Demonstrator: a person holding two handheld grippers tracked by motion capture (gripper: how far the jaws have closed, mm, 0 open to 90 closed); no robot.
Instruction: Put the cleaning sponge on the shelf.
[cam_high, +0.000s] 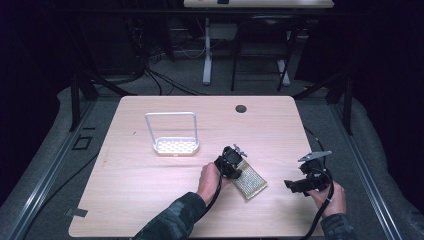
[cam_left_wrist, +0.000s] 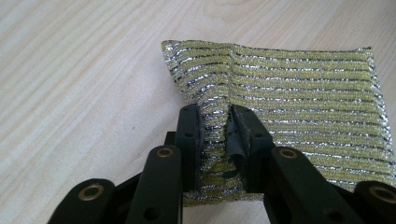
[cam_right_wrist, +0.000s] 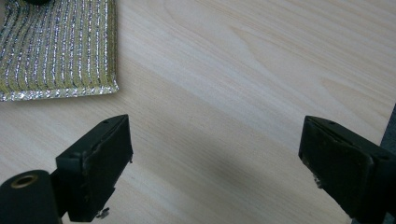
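Left gripper (cam_left_wrist: 215, 135) pinching glittery scouring pad (cam_left_wrist: 299, 93), right gripper (cam_right_wrist: 215, 158) wide apart nearby, white rack (cam_high: 175, 145) well clear.

1 scouring pad (cam_high: 250, 181); 1 white rack (cam_high: 175, 145); 2 tools: left tool (cam_high: 236, 162), right tool (cam_high: 292, 186)

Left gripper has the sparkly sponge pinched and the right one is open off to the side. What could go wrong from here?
1. The left gripper pinches the sponge only at a bunched edge, so it may slip free or tear when lifted.
2. The rack stands well away across the table; a long carry could drop the sponge.
3. The right gripper, open, offers no support.
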